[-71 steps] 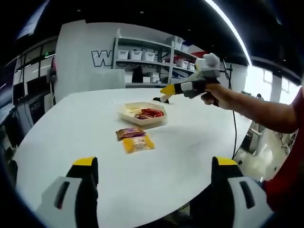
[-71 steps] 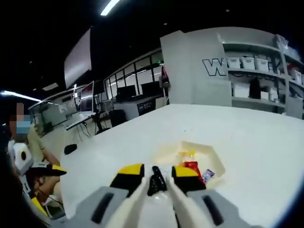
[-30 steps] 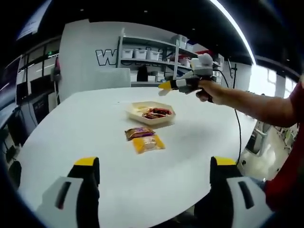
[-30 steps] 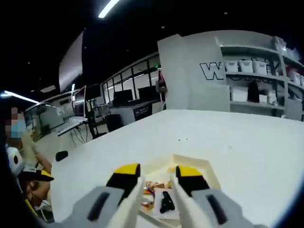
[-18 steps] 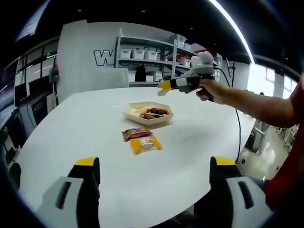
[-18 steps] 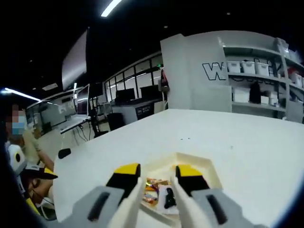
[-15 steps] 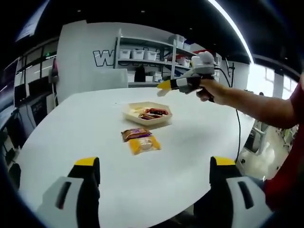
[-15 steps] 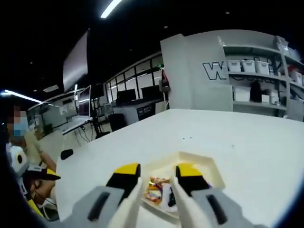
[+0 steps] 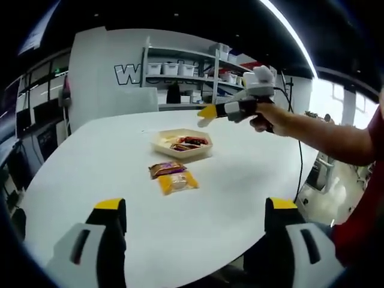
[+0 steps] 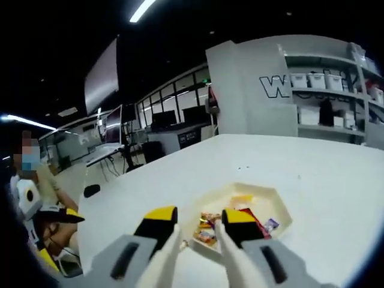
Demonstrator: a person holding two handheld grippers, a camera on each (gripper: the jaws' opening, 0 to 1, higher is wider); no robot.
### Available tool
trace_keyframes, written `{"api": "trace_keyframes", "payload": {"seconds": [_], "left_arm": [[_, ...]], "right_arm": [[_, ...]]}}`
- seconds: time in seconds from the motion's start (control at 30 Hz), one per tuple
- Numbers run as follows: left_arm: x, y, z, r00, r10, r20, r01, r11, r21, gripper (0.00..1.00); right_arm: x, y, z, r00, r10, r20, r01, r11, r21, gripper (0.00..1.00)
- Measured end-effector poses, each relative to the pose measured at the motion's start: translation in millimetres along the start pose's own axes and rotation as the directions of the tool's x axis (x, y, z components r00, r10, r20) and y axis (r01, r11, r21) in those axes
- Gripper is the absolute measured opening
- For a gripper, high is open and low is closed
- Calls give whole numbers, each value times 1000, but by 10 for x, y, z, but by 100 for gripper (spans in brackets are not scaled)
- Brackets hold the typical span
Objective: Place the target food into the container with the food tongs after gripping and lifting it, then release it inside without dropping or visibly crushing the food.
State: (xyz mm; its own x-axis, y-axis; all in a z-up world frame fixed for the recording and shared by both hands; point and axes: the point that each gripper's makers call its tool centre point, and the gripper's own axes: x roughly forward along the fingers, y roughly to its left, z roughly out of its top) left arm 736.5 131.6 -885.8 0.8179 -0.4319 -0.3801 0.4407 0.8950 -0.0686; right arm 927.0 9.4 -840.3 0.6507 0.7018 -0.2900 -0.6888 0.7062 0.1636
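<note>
A cream hexagonal container [image 9: 161, 140] sits mid-table and holds several wrapped snacks [image 10: 207, 235]. My right gripper [image 10: 199, 223] hovers just short of the container [image 10: 282, 211], shut on cream food tongs [image 10: 170, 255]. The tong blades stand slightly apart with nothing between them. In the left gripper view, a hand holds the right gripper [image 9: 208, 113] above the container's right rim. A brown packet [image 9: 166, 168] and a yellow packet [image 9: 176, 182] lie on the table nearer to me. My left gripper [image 9: 195, 210] is open and empty, low over the table's near edge.
The round white table [image 9: 90, 162] has bare surface all around the container. Shelves with white bins [image 9: 174, 69] line the back wall. A cable [image 9: 296, 162] hangs from the right gripper. A person and the left gripper [image 10: 57, 215] are at the left of the right gripper view.
A dark piece held in the tongs 2.4 s ago lay in the container by 1 s ago. Since then the tongs have stayed empty and drawn back a little from the container.
</note>
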Motion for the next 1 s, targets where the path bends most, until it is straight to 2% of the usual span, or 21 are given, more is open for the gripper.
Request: {"api": "trace_keyframes", "payload": {"seconds": [0.37, 0.73, 0.83, 1.0], "left_arm": [[16, -61, -1, 1000, -11, 0, 11, 1000, 5, 93], [30, -76, -40, 1000, -14, -8, 14, 1000, 7, 93], [28, -92, -36, 1000, -18, -7, 18, 1000, 7, 93], [21, -84, -31, 1000, -15, -6, 16, 1000, 9, 93]], "right_arm": [[-84, 73, -143, 1000, 15, -20, -15, 1000, 0, 24], [-101, 325, -314, 997, 63, -43, -64, 998, -16, 24], [-90, 442, -399, 993, 104, -62, -105, 994, -20, 24], [-70, 552, -487, 988, 132, -81, -135, 990, -33, 24]]}}
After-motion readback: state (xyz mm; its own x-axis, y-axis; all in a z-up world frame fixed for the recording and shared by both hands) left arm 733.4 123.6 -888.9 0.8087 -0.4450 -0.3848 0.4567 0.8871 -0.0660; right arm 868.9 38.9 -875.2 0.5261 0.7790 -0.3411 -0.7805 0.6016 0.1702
